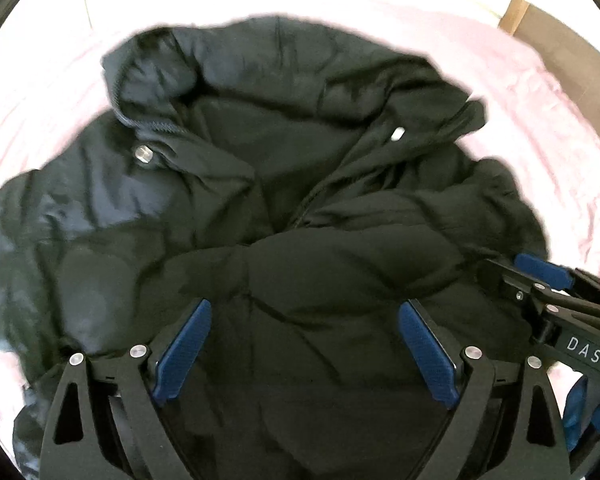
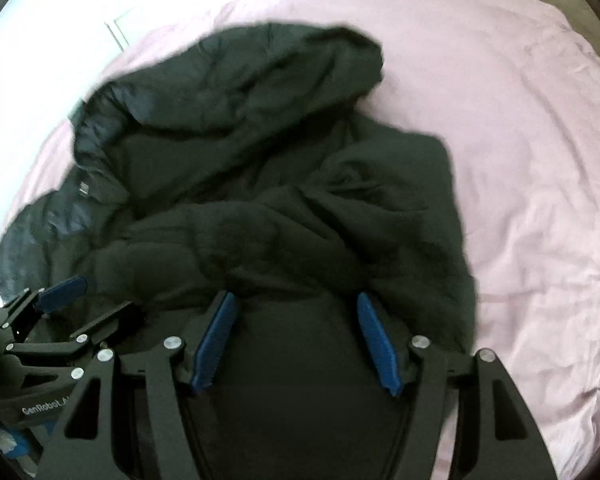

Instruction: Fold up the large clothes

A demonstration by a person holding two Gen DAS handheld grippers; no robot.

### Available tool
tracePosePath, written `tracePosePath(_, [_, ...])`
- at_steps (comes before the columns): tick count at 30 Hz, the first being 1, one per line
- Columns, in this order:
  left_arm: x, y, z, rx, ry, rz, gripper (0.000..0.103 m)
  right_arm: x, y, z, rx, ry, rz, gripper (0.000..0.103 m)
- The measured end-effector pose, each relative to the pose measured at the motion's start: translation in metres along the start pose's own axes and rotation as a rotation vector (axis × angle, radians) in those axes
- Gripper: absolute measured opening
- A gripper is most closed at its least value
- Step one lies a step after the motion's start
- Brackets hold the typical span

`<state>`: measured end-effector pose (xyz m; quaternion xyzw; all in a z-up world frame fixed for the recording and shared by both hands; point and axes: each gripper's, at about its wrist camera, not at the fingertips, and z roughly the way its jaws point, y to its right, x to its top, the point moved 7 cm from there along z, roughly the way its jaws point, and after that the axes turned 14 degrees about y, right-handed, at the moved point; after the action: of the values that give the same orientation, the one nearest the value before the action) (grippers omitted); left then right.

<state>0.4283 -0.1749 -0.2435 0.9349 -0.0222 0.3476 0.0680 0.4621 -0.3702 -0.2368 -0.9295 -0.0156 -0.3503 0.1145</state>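
A black hooded padded jacket [image 1: 284,168] lies bunched on a pink bed sheet [image 1: 540,128], hood at the far end, zipper and silver snap buttons showing. It also shows in the right wrist view [image 2: 260,184]. My left gripper [image 1: 304,312] is open, its blue pads [image 1: 188,344] spread over the jacket's near edge, with fabric between them. My right gripper [image 2: 296,304] is open too, over the near edge. Each gripper shows in the other's view: the right one at the right of the left wrist view [image 1: 540,276], the left one at the lower left of the right wrist view [image 2: 60,292].
The pink sheet [image 2: 520,160] stretches wide to the right of the jacket. A wooden bed frame [image 1: 556,40] shows at the far right corner. A white wall or door [image 2: 120,0] stands beyond the bed.
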Motion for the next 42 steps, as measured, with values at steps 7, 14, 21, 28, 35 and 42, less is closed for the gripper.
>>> tracePosePath(7, [-0.022, 0.012, -0.008, -0.048, -0.035, -0.02, 0.094, -0.026, 0.009, -0.023, -0.01, -0.022, 0.008, 0.063])
tracePosePath(14, [-0.053, 0.003, 0.029, 0.004, -0.111, -0.012, 0.096, -0.058, 0.011, 0.023, -0.047, -0.103, 0.002, 0.068])
tracePosePath(21, [-0.039, 0.0, 0.009, -0.019, -0.095, -0.027, 0.096, -0.052, 0.009, 0.01, -0.071, -0.103, -0.005, 0.068])
tracePosePath(28, [-0.02, -0.041, -0.05, -0.067, -0.026, -0.146, 0.096, -0.04, -0.014, -0.043, -0.08, -0.024, 0.001, 0.068])
tracePosePath(35, [-0.02, -0.13, -0.094, -0.093, 0.018, -0.363, 0.096, -0.037, -0.058, -0.084, -0.047, 0.003, 0.013, 0.068])
tracePosePath(42, [-0.053, -0.252, -0.131, -0.03, 0.041, -0.543, 0.096, -0.047, -0.098, -0.094, -0.043, -0.01, 0.05, 0.068])
